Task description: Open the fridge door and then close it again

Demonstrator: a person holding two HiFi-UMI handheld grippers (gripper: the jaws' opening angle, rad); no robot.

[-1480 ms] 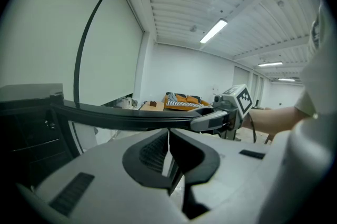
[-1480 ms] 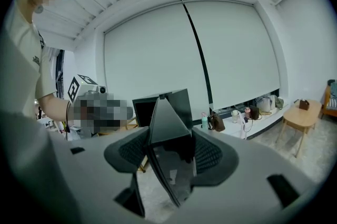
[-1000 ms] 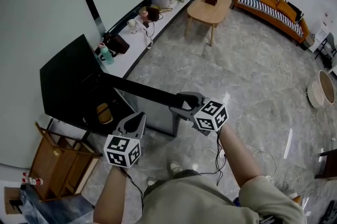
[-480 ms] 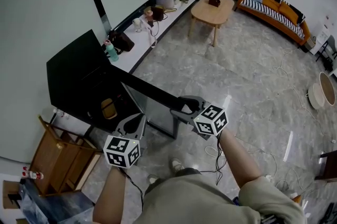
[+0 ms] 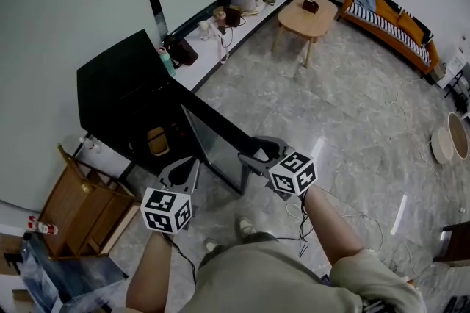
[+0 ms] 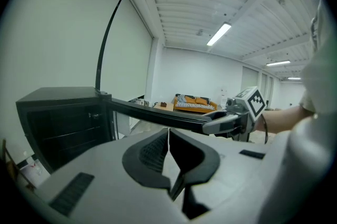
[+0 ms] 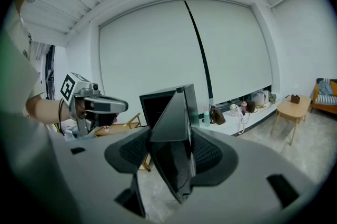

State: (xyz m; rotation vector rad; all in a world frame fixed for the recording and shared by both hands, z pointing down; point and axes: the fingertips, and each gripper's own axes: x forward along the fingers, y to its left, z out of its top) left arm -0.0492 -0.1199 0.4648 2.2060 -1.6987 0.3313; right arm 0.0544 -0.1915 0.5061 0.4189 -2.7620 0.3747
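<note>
Roughly halfway: grips free edge of door [image 5: 213, 137] in right gripper [image 5: 251, 150], swung wide off fridge [image 5: 117, 95] by wall [image 5: 59, 10], left gripper [image 5: 186, 164] closed on nothing, closing not yet done.

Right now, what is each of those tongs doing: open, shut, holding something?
Left tongs: shut, holding nothing.
Right tongs: closed on the edge of the open fridge door.
</note>
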